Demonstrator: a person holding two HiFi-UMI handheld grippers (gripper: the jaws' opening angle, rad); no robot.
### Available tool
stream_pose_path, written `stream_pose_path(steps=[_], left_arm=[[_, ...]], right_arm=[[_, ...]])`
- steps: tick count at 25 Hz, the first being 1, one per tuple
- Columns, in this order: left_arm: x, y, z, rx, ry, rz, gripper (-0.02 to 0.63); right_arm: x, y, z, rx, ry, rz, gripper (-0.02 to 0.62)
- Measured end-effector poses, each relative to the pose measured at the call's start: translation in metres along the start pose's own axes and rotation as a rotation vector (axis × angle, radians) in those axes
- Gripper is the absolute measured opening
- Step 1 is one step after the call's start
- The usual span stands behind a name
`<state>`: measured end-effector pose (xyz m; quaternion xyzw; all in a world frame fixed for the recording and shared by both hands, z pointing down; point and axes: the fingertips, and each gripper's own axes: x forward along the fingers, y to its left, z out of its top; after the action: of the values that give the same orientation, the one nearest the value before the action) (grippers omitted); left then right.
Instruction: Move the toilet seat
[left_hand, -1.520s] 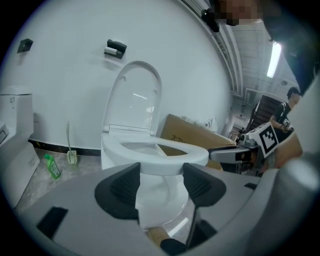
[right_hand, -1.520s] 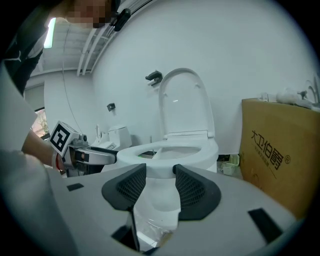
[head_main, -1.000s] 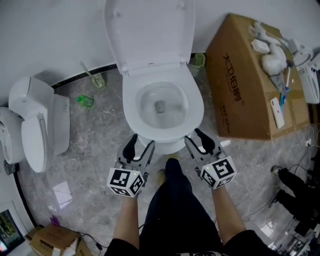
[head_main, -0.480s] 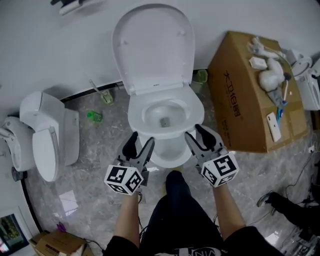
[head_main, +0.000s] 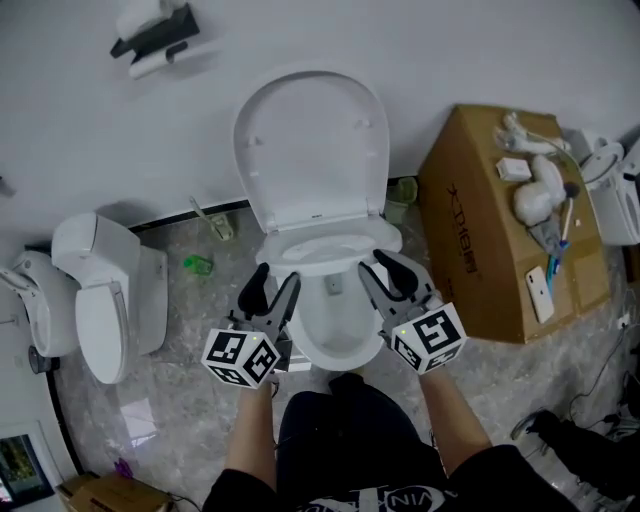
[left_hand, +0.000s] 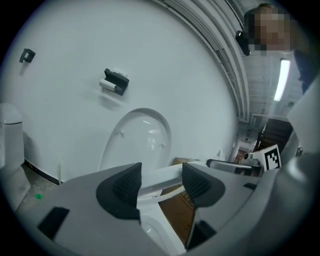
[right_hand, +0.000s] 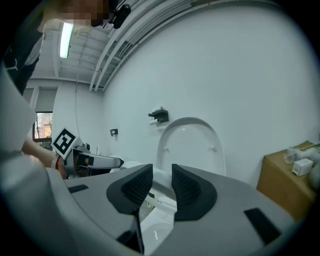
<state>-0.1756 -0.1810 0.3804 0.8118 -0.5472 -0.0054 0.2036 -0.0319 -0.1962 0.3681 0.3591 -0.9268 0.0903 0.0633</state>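
The white toilet's lid (head_main: 310, 150) stands up against the wall. Its seat ring (head_main: 325, 255) is tilted partly up off the bowl (head_main: 335, 345), front edge raised. My left gripper (head_main: 270, 287) is at the ring's left front, jaws wide. In the left gripper view the seat's edge (left_hand: 167, 176) runs across behind the left gripper (left_hand: 161, 172), and no pad presses on it. My right gripper (head_main: 388, 268) is at the ring's right front. Its jaws have just been closing. The right gripper (right_hand: 161, 175) keeps a narrow gap with nothing pinched in it.
A second white toilet (head_main: 100, 300) stands on the floor at left. At right, a cardboard box (head_main: 480, 230) carries several small items. A paper holder (head_main: 155, 35) hangs on the wall. A brush (head_main: 215, 222) and a green item (head_main: 197, 265) lie left of the bowl.
Both grippers rose and went in toward the toilet. The seat ring, flat on the bowl a second ago, now tilts up at its front. The right jaws have narrowed.
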Motion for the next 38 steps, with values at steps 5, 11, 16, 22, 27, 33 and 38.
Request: stream_pose_path(steps=[5, 11, 16, 22, 27, 33, 38], left_arm=[[0.016, 0.01, 0.022, -0.043, -0.044, 0.025, 0.244], [0.039, 0.019, 0.048, 0.003, -0.032, 0.046, 0.206], [0.062, 0.026, 0.068, 0.012, -0.019, 0.037, 0.16], [0.086, 0.037, 0.086, 0.005, -0.022, 0.001, 0.144], [0.107, 0.047, 0.099, 0.013, -0.021, -0.049, 0.137], [0.132, 0.058, 0.114, 0.038, -0.015, -0.083, 0.123], [0.151, 0.069, 0.124, 0.053, -0.012, -0.074, 0.112]], right_arm=[[0.02, -0.012, 0.019, -0.004, -0.033, 0.001, 0.098], [0.046, -0.024, 0.04, -0.014, -0.044, -0.039, 0.065], [0.071, -0.038, 0.056, -0.026, -0.056, -0.094, 0.041], [0.093, -0.054, 0.071, -0.026, -0.075, -0.149, 0.023], [0.114, -0.068, 0.081, -0.04, -0.085, -0.171, 0.02], [0.138, -0.085, 0.091, -0.065, -0.079, -0.199, 0.011], [0.159, -0.099, 0.098, -0.071, -0.081, -0.22, 0.009]])
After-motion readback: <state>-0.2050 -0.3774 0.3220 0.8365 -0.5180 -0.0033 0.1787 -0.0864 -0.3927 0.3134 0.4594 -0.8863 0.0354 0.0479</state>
